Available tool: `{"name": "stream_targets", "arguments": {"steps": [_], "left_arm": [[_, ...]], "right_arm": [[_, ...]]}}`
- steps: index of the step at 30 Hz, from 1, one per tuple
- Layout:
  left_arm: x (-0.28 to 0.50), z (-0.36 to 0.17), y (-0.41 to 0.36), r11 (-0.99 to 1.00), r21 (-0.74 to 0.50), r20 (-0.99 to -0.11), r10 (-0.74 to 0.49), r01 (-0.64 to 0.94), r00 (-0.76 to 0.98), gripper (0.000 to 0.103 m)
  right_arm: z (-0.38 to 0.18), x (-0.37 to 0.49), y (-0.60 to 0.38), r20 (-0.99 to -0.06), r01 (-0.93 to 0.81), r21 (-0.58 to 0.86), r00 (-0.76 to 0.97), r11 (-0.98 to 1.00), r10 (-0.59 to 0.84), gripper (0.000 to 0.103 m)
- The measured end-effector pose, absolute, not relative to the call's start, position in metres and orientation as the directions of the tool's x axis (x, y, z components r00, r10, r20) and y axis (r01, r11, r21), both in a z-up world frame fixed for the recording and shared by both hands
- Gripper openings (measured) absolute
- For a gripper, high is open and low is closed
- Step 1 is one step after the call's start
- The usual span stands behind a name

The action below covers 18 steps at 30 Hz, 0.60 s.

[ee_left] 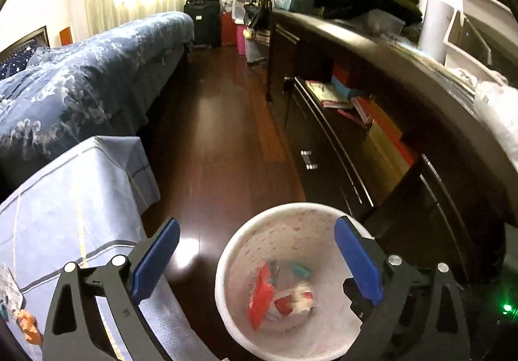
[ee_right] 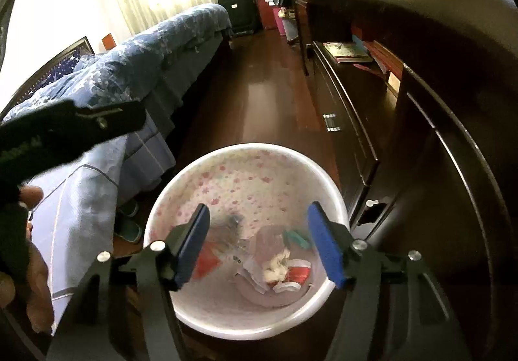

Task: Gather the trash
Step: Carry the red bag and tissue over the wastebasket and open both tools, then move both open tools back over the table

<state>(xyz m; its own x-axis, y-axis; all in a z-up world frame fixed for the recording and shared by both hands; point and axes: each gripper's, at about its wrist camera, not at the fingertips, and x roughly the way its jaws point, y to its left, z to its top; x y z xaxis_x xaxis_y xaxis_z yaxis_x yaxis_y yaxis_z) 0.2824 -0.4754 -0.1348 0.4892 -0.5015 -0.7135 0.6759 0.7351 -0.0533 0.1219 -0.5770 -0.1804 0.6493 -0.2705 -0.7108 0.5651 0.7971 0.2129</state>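
A white waste bin [ee_right: 323, 180] with a pink flower-print lining is seen upright on the dark wooden floor [ee_left: 220, 134], its round mouth turned up toward both cameras, in the lower centre of each frame. At its bottom, crumpled trash [ee_right: 278, 267] in red, white and teal is piled with no clear long axis. No writing can be read on the wrappers.

The right gripper [ee_right: 259, 244] is held above the bin mouth, angled downward, its blue pads spread apart with nothing between them. The left gripper [ee_left: 255, 264] is likewise angled down, its jaws wide apart and empty, one finger [ee_left: 356, 260] over the bin rim. Part of a hand [ee_right: 29, 283] is seen at the lower left edge of the right wrist view.
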Motion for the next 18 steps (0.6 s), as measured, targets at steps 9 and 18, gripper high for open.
{"name": "stream_targets", "arguments": {"steps": [9,18], "left_arm": [[0.261,-0.107,-0.442,0.759,-0.003,-0.649,-0.497,0.651,0.576,0.099],[0.248,-0.094,-0.363,0.836,0.063,-0.604,-0.403,0.545,0.688,0.099]], "right_arm": [[-0.161,0.105,-0.557,-0.704,0.558,0.193,0.652,0.807,-0.282,0.066],[-0.135,0.097,-0.493,-0.684,0.465,0.191,0.695,0.865,-0.222,0.072]]}}
